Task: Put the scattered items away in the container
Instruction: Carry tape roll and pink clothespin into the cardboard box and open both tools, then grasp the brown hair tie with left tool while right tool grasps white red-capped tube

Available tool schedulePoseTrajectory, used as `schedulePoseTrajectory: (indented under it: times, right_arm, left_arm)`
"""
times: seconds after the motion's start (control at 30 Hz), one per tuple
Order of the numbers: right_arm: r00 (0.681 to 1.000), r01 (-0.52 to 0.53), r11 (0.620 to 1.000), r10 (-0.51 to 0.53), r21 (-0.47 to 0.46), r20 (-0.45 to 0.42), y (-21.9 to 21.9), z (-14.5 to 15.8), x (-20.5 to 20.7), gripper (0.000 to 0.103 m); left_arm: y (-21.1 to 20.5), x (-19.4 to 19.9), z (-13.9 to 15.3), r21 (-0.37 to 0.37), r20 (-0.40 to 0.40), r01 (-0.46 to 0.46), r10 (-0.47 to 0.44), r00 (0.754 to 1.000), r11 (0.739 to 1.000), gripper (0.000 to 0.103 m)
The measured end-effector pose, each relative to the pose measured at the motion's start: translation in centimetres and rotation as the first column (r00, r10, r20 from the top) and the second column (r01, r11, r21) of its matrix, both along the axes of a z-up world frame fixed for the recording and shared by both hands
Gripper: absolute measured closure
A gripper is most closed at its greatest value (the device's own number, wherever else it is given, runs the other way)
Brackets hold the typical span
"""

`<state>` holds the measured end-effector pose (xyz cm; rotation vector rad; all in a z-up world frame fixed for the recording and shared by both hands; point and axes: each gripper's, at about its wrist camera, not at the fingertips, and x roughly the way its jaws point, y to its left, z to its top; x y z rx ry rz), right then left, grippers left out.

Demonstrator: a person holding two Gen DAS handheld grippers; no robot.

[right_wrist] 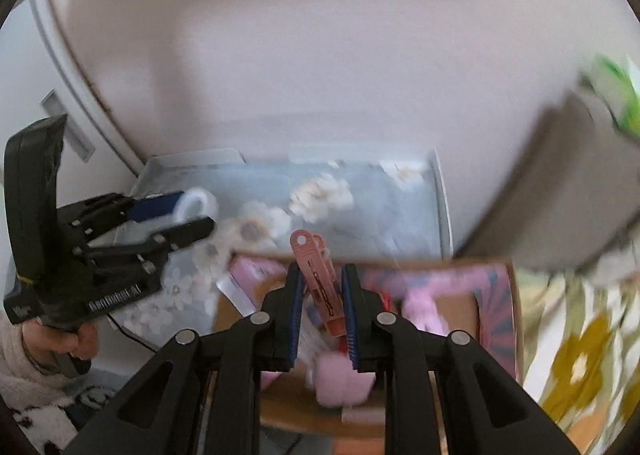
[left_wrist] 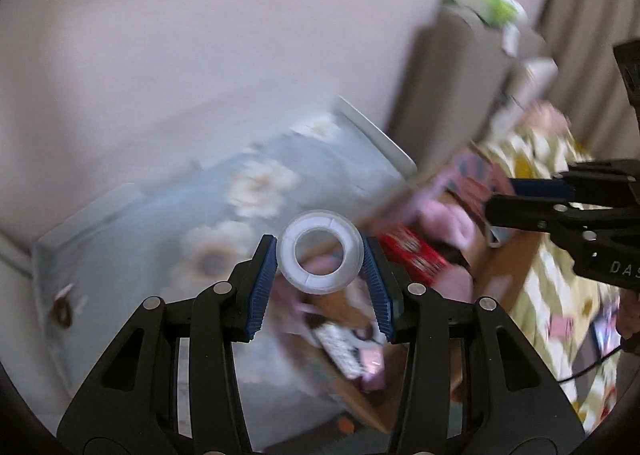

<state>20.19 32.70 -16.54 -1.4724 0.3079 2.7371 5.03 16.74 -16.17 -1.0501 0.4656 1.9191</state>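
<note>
Cardboard box (right_wrist: 496, 319) is the landmark, already w/ pink stuff and a red packet (left_wrist: 414, 257) inside. Left gripper (left_wrist: 320, 255) clamps a clear tape roll (left_wrist: 320, 257) over the box's edge. Right gripper (right_wrist: 320, 291) pinches a pink clothespin (right_wrist: 318, 279) above the box. Floral pillow (right_wrist: 320, 195) lies behind it.
</note>
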Motion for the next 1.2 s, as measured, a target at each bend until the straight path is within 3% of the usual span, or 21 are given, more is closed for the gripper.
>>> schedulePoseTrajectory:
  times: [0.2,0.23,0.27,0.3,0.33,0.4,0.5,0.73,0.93,1.07,1.2]
  right_arm:
    - [0.998,0.056,0.997,-0.054,-0.059,0.034,2.2,-1.8,2.4,0.085]
    - [0.997,0.059,0.996,-0.056,-0.069,0.046,2.6,-2.1,2.4,0.085]
    - [0.996,0.067,0.994,-0.062,-0.081,0.060,3.0,-2.2,2.4,0.083]
    - [0.995,0.078,0.993,-0.071,-0.093,0.073,3.3,-2.5,2.3,0.077]
    - [0.994,0.088,0.991,-0.080,-0.102,0.078,3.5,-2.8,2.1,0.073]
    - [0.993,0.103,0.989,-0.097,-0.108,0.062,4.3,-1.9,2.4,0.054]
    - [0.993,0.116,0.986,-0.115,-0.122,0.012,5.2,-0.5,2.7,0.040]
    - [0.997,0.054,0.996,-0.057,-0.077,-0.044,4.5,1.6,1.1,0.038]
    - [0.989,-0.118,0.992,0.114,-0.038,-0.094,0.1,3.0,-2.5,0.038]
    - [0.960,-0.254,0.967,0.255,0.019,-0.115,-3.8,4.0,-5.5,0.038]
    - [0.905,-0.398,0.916,0.401,0.050,-0.141,-8.0,4.9,-8.7,0.038]
  left_arm:
    - [2.0,2.3,-0.9,-0.042,0.018,0.120,-0.119,0.993,0.992,0.058]
    - [2.1,2.2,-0.9,-0.036,0.023,0.124,-0.124,0.992,0.992,0.043]
    - [2.4,2.0,-0.9,-0.027,0.021,0.128,-0.127,0.992,0.991,0.016]
    - [2.5,1.8,-0.7,-0.017,0.005,0.122,-0.122,0.992,0.992,0.004]
    - [2.4,1.6,0.0,-0.003,-0.025,0.108,-0.108,0.994,0.994,0.000]
    - [1.9,1.1,0.9,0.017,-0.066,0.094,-0.093,0.993,0.995,0.000]
    - [1.0,-0.2,1.8,0.009,-0.079,0.052,-0.051,0.996,0.999,0.000]
    - [-2.3,-2.1,1.4,0.010,-0.074,-0.064,0.064,0.995,0.998,0.000]
    - [-6.8,-3.4,1.4,0.003,-0.112,-0.195,0.194,0.975,0.981,0.000]
    - [-10.9,-4.6,1.5,0.015,-0.120,-0.299,0.298,0.947,0.954,0.000]
    - [-15.3,-6.0,1.2,0.002,-0.154,-0.403,0.399,0.904,0.915,0.000]
